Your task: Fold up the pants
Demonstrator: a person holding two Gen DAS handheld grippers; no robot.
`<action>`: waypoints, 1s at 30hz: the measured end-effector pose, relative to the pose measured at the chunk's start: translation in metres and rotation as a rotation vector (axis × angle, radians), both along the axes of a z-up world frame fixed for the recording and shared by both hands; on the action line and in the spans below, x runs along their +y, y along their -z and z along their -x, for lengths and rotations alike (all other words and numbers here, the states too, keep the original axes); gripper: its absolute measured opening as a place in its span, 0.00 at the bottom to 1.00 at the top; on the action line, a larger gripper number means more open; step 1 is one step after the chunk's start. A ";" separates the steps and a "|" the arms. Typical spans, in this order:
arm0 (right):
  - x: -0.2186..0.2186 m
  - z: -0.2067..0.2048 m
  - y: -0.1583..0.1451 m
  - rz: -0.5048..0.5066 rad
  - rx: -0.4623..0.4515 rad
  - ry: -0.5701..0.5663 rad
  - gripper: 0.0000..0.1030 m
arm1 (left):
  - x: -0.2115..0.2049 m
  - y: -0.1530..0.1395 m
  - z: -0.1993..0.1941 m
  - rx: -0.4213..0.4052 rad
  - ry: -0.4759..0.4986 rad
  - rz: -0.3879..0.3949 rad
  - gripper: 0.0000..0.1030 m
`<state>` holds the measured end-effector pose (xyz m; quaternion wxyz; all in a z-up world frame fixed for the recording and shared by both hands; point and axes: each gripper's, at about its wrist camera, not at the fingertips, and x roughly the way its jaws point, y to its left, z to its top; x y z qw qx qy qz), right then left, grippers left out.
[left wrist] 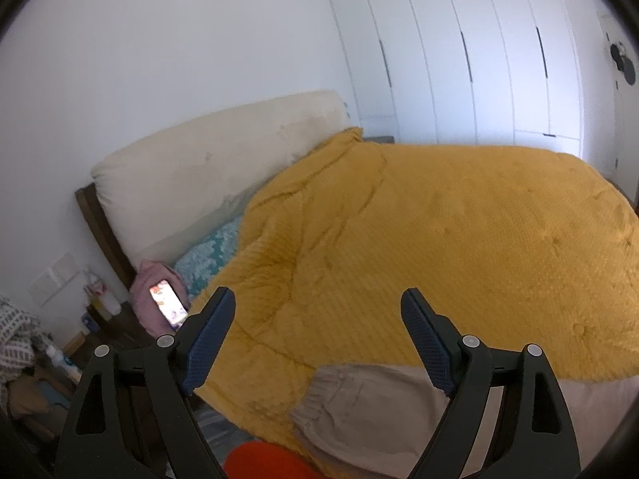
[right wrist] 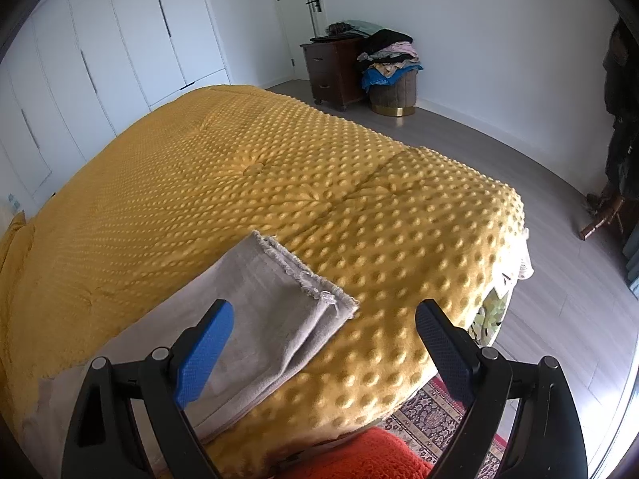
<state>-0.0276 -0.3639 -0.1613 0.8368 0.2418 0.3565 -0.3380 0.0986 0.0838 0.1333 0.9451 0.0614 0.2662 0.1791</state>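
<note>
Beige pants (left wrist: 371, 411) lie flat on the yellow bedspread (left wrist: 459, 239) along the near edge of the bed. Their elastic waistband (left wrist: 319, 391) shows in the left wrist view, just below and between my left gripper's fingers. My left gripper (left wrist: 319, 311) is open and empty above it. In the right wrist view the pants' (right wrist: 259, 319) frayed leg hems (right wrist: 307, 275) lie one on the other, just beyond my right gripper (right wrist: 323, 315), which is open and empty above the legs.
A lit phone (left wrist: 167, 307) lies on a pink pillow by the cream headboard (left wrist: 207, 171). White wardrobes (left wrist: 459, 48) stand behind the bed. A stool with piled clothes (right wrist: 391, 76) and a dark dresser (right wrist: 331, 72) stand across the floor. A patterned rug (right wrist: 431, 419) lies below the bed's edge.
</note>
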 end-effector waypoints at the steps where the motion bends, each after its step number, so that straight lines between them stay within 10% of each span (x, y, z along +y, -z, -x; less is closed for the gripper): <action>1: -0.003 -0.003 -0.001 -0.021 -0.016 -0.031 0.89 | 0.000 0.004 -0.001 0.017 0.010 0.006 0.85; 6: -0.045 -0.003 0.000 -0.156 -0.119 -0.081 0.89 | -0.006 0.045 -0.009 0.146 0.057 0.020 0.85; 15: -0.091 -0.019 0.068 -0.729 -0.105 -0.168 0.88 | -0.055 0.115 -0.015 0.387 0.211 0.104 0.85; 25: -0.091 -0.065 0.120 -0.720 0.018 -0.181 0.79 | -0.099 0.124 -0.013 0.412 0.331 0.087 0.85; 27: -0.089 -0.070 0.121 -0.707 0.024 -0.190 0.50 | -0.105 0.133 -0.014 0.415 0.359 0.113 0.85; 28: -0.088 -0.071 0.117 -0.686 0.017 -0.201 0.10 | -0.111 0.140 -0.015 0.425 0.380 0.134 0.85; 30: -0.080 -0.073 0.103 -0.637 -0.013 -0.224 0.08 | -0.140 0.162 -0.015 0.456 0.512 0.213 0.85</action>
